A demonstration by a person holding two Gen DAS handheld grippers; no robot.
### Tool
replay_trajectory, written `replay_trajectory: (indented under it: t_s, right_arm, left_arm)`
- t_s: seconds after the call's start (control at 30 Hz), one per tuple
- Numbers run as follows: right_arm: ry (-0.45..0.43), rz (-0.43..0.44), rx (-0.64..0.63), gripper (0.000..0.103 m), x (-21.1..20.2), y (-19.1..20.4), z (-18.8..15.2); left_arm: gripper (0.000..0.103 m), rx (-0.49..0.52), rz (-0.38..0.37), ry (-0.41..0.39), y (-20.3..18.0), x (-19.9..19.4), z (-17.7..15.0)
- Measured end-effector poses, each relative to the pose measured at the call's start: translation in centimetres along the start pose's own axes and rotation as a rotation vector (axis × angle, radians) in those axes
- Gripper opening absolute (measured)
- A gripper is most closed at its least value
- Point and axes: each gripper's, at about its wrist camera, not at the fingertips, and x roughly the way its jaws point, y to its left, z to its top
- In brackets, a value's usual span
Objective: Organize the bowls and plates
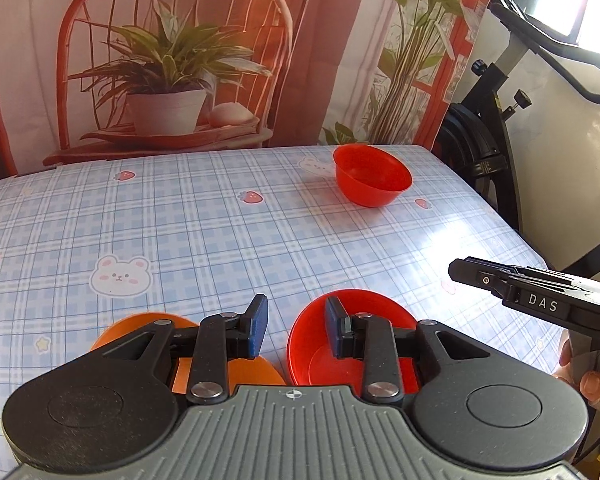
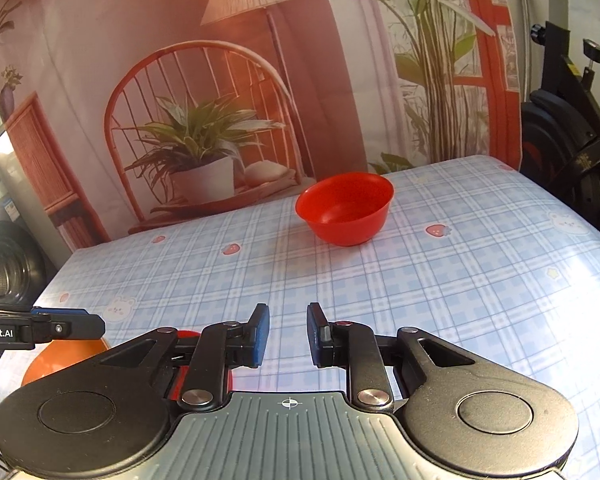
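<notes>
A red bowl [image 1: 372, 180] stands upright at the far right of the table; it also shows in the right wrist view [image 2: 345, 209]. A red plate [image 1: 320, 344] and an orange plate [image 1: 140, 326] lie side by side near the front edge, under my left gripper [image 1: 296, 326]. That gripper is open and empty, hovering over the gap between them. My right gripper [image 2: 288, 332] is open and empty above bare cloth, to the right of the red plate. The orange plate [image 2: 66, 356] shows at the lower left of the right wrist view, partly hidden.
The table [image 1: 220, 232] wears a blue checked cloth with bears and strawberries. A printed backdrop [image 1: 180, 60] hangs behind it. An exercise bike [image 1: 500, 128] stands past the right edge. The right gripper [image 1: 540, 300] reaches in from the right.
</notes>
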Motion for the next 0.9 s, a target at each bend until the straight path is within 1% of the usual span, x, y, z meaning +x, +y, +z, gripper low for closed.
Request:
replay_trajectory:
  t_s: [0.03, 0.07, 0.13, 0.2, 0.27, 0.3, 0.43, 0.53, 0.6, 0.67, 0.8, 0.9]
  right_arm:
    - [-0.005, -0.005, 0.001, 0.020, 0.0, -0.4, 0.3]
    - [-0.010, -0.014, -0.004, 0.020, 0.1, -0.8, 0.8]
    - [-0.017, -0.029, -0.022, 0.020, 0.4, -1.5, 1.5]
    - [-0.023, -0.036, -0.032, 0.021, 1.0, -2.4, 2.3]
    - [-0.028, -0.024, -0.022, 0.021, 1.8, -3.3, 3.1]
    - [-0.030, -0.019, -0.015, 0.022, 2.2, -3.8, 3.5]
    - [-0.037, -0.028, 0.005, 0.023, 4.6, -5.4, 5.1]
    - [-0.040, -0.030, 0.025, 0.025, 6.7, -6.6, 6.4]
    - [-0.044, -0.039, 0.036, 0.026, 8.1, -7.2, 7.0]
    - [-0.045, -0.050, 0.052, 0.027, 9.7, -7.9, 7.6]
    - [-0.032, -0.085, 0.076, 0.028, 12.6, -8.9, 8.3]
    - [-0.017, -0.088, 0.087, 0.028, 14.2, -9.3, 8.3]
  left_arm:
    - [0.038, 0.003, -0.001, -0.008, -0.2, 0.1, 0.5]
    - [0.039, 0.007, -0.001, -0.016, -0.3, 0.2, 1.0]
    - [0.039, 0.012, -0.002, -0.024, -0.6, 0.6, 2.2]
    - [0.039, -0.027, -0.024, -0.018, -0.6, 1.1, 3.3]
    - [0.039, -0.073, -0.059, -0.016, -0.6, 1.7, 4.3]
    - [0.039, -0.078, -0.062, -0.018, -0.9, 2.1, 4.7]
    - [0.040, -0.044, -0.031, -0.043, -2.1, 3.9, 6.7]
    - [0.040, -0.035, -0.035, -0.052, -2.5, 5.8, 8.3]
    - [0.040, 0.009, -0.015, -0.068, -3.1, 7.1, 8.8]
    - [0.041, 0.031, -0.001, -0.057, -3.4, 8.7, 9.3]
    - [0.041, -0.005, -0.019, -0.016, -2.9, 11.8, 10.2]
    - [0.041, -0.019, -0.032, -0.001, -2.8, 13.8, 10.7]
